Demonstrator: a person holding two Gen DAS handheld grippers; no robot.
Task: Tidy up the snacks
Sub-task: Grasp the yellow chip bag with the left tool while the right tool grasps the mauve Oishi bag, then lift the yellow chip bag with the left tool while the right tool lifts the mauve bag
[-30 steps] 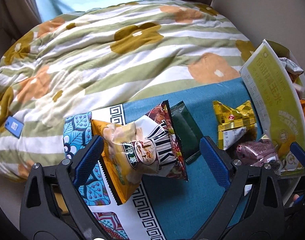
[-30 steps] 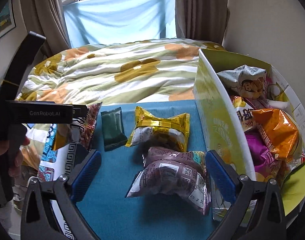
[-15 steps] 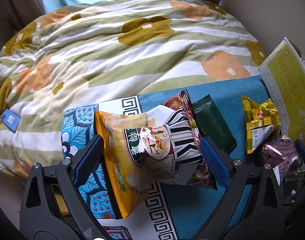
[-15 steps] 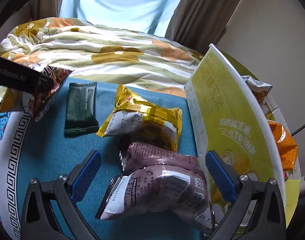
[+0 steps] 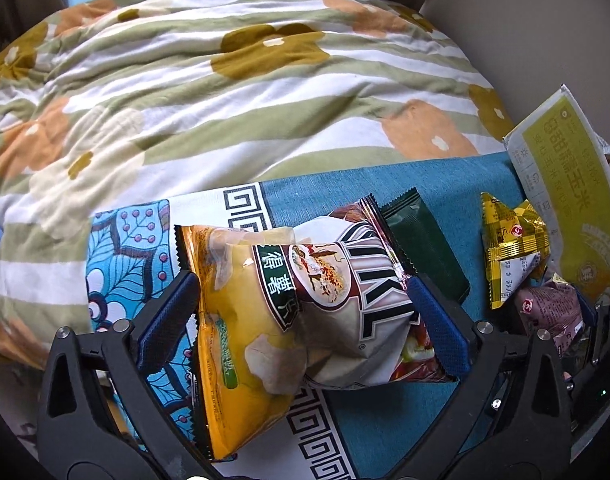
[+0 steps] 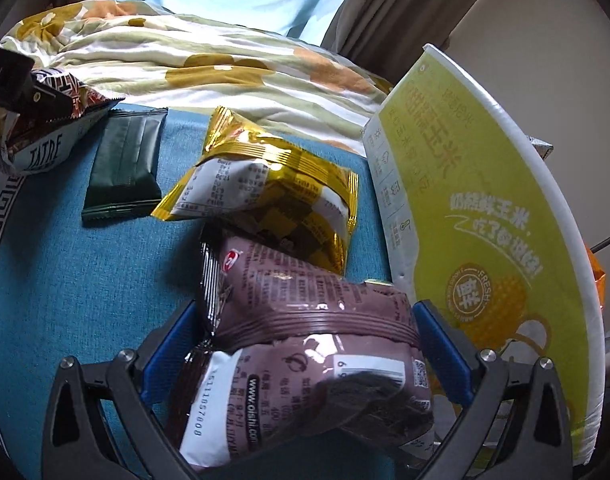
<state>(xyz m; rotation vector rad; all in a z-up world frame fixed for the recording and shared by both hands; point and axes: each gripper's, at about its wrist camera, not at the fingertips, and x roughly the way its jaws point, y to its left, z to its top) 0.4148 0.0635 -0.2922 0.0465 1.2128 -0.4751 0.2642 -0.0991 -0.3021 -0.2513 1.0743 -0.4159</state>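
A yellow chip bag [image 5: 241, 340] lies partly under a white black-striped snack bag [image 5: 365, 300] on the cloth. My left gripper [image 5: 301, 284] straddles both; its jaws are opening, and the blue pads stand at the bags' sides without squeezing them. In the right wrist view a maroon snack bag [image 6: 305, 352] lies between the wide blue pads of my right gripper [image 6: 305, 308], which is open around it. A gold packet [image 6: 265, 192] rests against the maroon bag's far end. A dark green packet [image 6: 125, 168] lies flat further left.
A tall yellow-green carton [image 6: 485, 208] stands at the right, close to the right gripper's right finger; an orange bag [image 6: 597, 280] shows behind it. A blue tablecloth [image 6: 65, 280] with a patterned border covers the surface. A flowered quilt [image 5: 225, 100] lies beyond.
Both grippers have come down and tilted more steeply. The left now has the two overlapped bags between its fingers; the right has closed in over the maroon bag.
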